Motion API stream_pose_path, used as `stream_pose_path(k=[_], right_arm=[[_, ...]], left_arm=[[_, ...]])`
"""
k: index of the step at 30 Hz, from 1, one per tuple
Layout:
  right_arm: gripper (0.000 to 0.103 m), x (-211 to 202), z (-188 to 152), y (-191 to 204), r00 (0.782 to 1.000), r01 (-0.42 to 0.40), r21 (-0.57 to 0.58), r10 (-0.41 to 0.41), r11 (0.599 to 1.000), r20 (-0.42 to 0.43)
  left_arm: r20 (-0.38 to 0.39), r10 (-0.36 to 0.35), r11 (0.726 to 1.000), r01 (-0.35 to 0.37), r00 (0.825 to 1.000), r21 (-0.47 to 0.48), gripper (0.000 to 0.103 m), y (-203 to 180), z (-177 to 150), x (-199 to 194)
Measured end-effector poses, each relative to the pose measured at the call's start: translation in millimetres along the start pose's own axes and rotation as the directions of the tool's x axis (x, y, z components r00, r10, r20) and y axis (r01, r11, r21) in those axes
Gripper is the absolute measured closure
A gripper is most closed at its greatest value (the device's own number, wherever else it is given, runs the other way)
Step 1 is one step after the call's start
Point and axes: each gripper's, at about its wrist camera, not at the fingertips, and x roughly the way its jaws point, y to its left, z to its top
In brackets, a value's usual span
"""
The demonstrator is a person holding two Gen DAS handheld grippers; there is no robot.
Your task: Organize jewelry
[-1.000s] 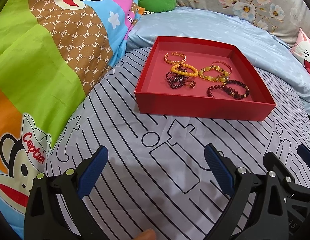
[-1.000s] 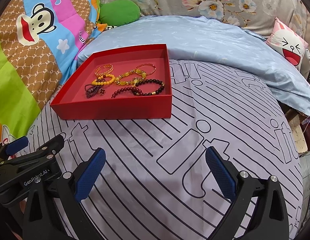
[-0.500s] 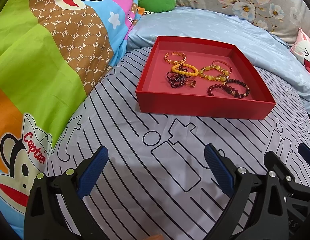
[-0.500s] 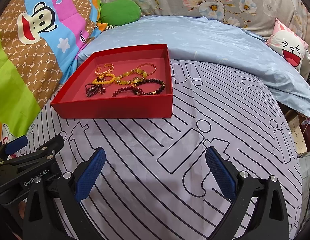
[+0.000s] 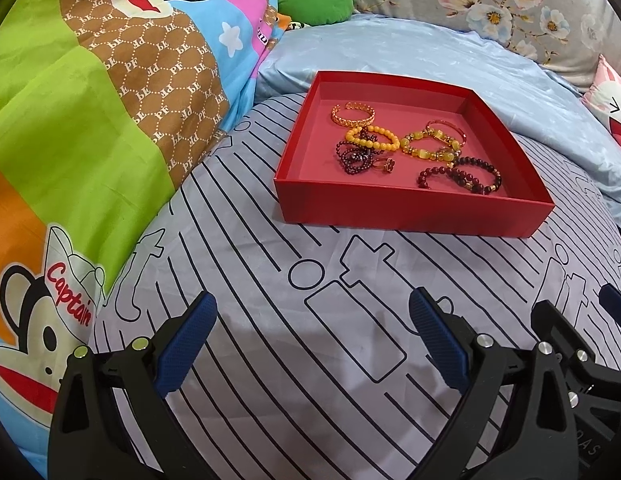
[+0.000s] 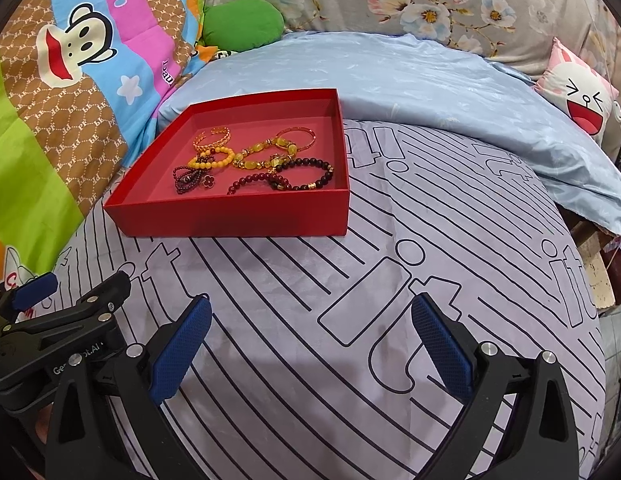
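A shallow red box (image 5: 406,208) (image 6: 238,216) sits on the striped bedsheet and holds several bracelets: a gold cuff (image 5: 352,114) (image 6: 212,139), a yellow bead bracelet (image 5: 372,139) (image 6: 212,159), a dark purple strand (image 5: 352,156) (image 6: 186,178), a small red flower ring (image 5: 384,165) (image 6: 208,182), a yellow stone bracelet (image 5: 430,146) (image 6: 262,156) and dark red bead bracelets (image 5: 462,176) (image 6: 294,178). My left gripper (image 5: 312,340) is open and empty, well short of the box. My right gripper (image 6: 310,344) is open and empty beside it, also short of the box.
A colourful monkey-print quilt (image 5: 90,100) rises on the left. A light blue pillow (image 6: 410,76) lies behind the box, with a green cushion (image 6: 242,24) and a pink cartoon cushion (image 6: 578,88) further back. The bed edge drops off at the right (image 6: 602,272).
Both views have shifted slightly; the box sits a little lower in frame. Both grippers stay open and empty, and the jewelry has not moved.
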Motion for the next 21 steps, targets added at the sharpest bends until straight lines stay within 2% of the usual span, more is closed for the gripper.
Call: stream_pose_path(k=[21], right_arm=[[0.006,0.1,1.1,-0.4,1.000,0.001,0.000,-0.001,1.000,0.001]], left_arm=[[0.009,0.004,1.000,-0.004,1.000,0.007,0.011,-0.6,3.0,-2.7]])
